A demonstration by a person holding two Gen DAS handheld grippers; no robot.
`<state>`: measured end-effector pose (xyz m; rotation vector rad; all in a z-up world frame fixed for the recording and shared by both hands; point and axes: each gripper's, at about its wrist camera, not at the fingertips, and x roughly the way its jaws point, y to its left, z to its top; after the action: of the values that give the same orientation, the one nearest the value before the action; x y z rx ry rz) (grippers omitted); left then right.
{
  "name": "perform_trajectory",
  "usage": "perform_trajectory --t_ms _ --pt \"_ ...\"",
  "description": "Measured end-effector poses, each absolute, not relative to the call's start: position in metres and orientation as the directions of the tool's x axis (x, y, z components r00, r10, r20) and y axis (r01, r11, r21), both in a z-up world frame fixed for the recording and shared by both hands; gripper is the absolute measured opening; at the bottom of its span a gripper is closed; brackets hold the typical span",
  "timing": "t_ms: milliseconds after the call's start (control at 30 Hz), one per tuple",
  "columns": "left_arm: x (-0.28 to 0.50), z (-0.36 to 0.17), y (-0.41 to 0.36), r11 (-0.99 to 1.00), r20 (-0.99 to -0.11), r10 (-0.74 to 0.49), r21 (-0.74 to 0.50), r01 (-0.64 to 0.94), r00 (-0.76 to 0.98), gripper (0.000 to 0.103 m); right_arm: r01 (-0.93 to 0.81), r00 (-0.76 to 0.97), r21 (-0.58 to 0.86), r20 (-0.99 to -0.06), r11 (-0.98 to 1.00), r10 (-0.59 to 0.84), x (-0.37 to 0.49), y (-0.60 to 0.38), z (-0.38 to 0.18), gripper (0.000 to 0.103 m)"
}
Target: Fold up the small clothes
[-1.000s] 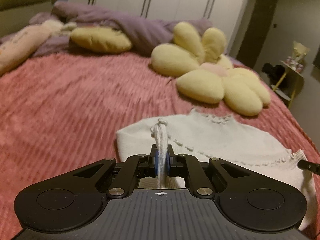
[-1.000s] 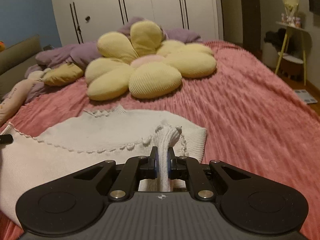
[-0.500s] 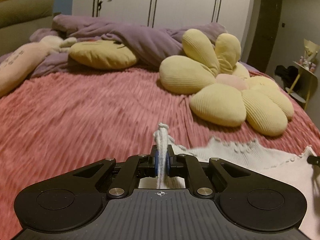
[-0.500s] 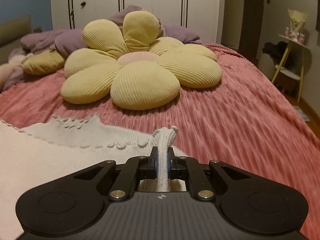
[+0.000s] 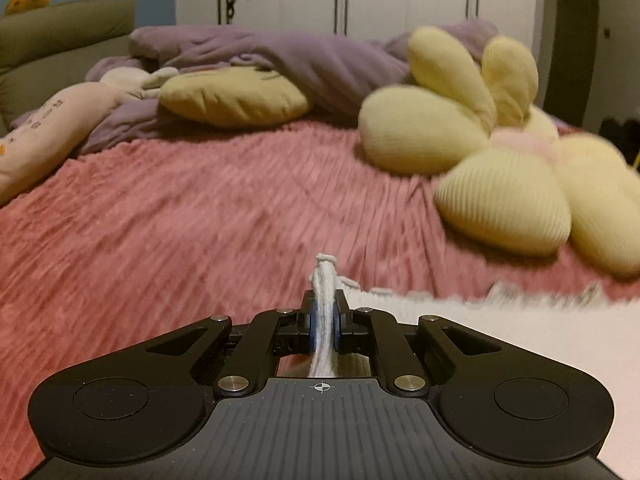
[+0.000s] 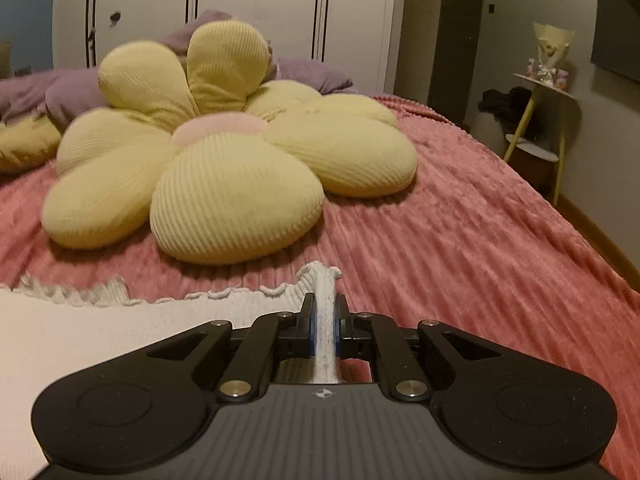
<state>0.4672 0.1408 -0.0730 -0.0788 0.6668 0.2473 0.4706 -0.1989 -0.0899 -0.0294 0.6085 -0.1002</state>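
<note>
I had both grippers clamped on the one white knit garment [image 6: 120,332], the left gripper [image 5: 325,314] and the right gripper [image 6: 325,316] each pinching a bunched bit of its edge. It hung between them over the near part of the pink bedspread [image 5: 180,220], short of the single flower cushion [image 6: 224,160]. I judged this mid-fold; next I needed to lay the held edge down evenly, then release.

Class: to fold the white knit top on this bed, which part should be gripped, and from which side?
Grip the white knit top at its two outer corners, coming in from the near edge. The left tool and right tool pinch there already, keeping the scalloped edge spread.
</note>
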Motion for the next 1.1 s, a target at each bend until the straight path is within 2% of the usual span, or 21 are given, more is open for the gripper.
perform_trajectory --t_ms 100,200,233,267,333,433,500,567,633,767,833,900,1100 --pt "0.467 -0.086 0.142 0.962 -0.630 0.215 0.004 -0.274 0.747 0.012 0.080 0.823 -0.088 -0.557 0.993 -0.116 0.470 -0.195 -0.101 0.007" --pt "0.467 -0.094 0.140 0.955 -0.622 0.253 0.036 -0.296 0.741 0.023 0.085 0.830 -0.128 -0.540 0.988 -0.141 0.470 -0.191 -0.111 0.008" --pt "0.467 -0.096 0.140 0.951 -0.617 0.267 0.044 -0.307 0.740 0.032 0.085 0.832 -0.136 -0.535 0.987 -0.146 0.470 -0.190 -0.114 0.008" --pt "0.466 -0.099 0.140 0.944 -0.612 0.289 0.055 -0.325 0.736 0.045 0.088 0.834 -0.142 -0.531 0.986 -0.151 0.470 -0.190 -0.117 0.008" --pt "0.466 -0.102 0.142 0.928 -0.614 0.328 0.067 -0.366 0.718 0.060 0.095 0.835 -0.141 -0.528 0.985 -0.156 0.472 -0.191 -0.119 0.009" --pt "0.461 -0.088 0.147 0.927 -0.619 0.321 0.051 -0.372 0.717 0.067 0.088 0.834 -0.141 -0.531 0.986 -0.151 0.472 -0.191 -0.117 0.012" --pt "0.444 -0.070 0.142 0.940 -0.607 0.287 0.031 -0.339 0.741 0.070 0.088 0.838 -0.097 -0.530 0.991 -0.126 0.466 -0.196 -0.106 0.023" --pt "0.417 -0.054 0.130 0.970 -0.592 0.190 -0.009 -0.242 0.783 0.076 0.094 0.874 -0.055 -0.474 0.994 -0.109 0.446 -0.197 -0.091 0.026" --pt "0.382 -0.043 0.111 0.987 -0.573 0.111 -0.034 -0.159 0.812 0.084 0.006 0.892 -0.006 -0.452 1.000 -0.008 0.416 -0.189 -0.076 0.026" --pt "0.342 -0.047 0.068 0.999 -0.578 -0.001 -0.029 -0.020 0.816 0.087 -0.241 0.844 0.052 -0.481 0.969 0.236 0.356 -0.151 -0.071 0.025" --pt "0.346 -0.057 0.053 0.999 -0.606 -0.041 -0.046 0.017 0.794 0.085 -0.330 0.799 0.076 -0.508 0.941 0.321 0.343 -0.129 -0.076 0.014" --pt "0.359 -0.069 0.045 0.999 -0.644 -0.028 -0.042 0.001 0.764 0.083 -0.385 0.776 0.038 -0.528 0.922 0.346 0.338 -0.108 -0.082 0.011" --pt "0.379 -0.088 0.047 0.997 -0.626 0.042 -0.026 -0.075 0.779 0.092 -0.382 0.767 -0.046 -0.572 0.923 0.289 0.361 -0.089 -0.100 0.004"
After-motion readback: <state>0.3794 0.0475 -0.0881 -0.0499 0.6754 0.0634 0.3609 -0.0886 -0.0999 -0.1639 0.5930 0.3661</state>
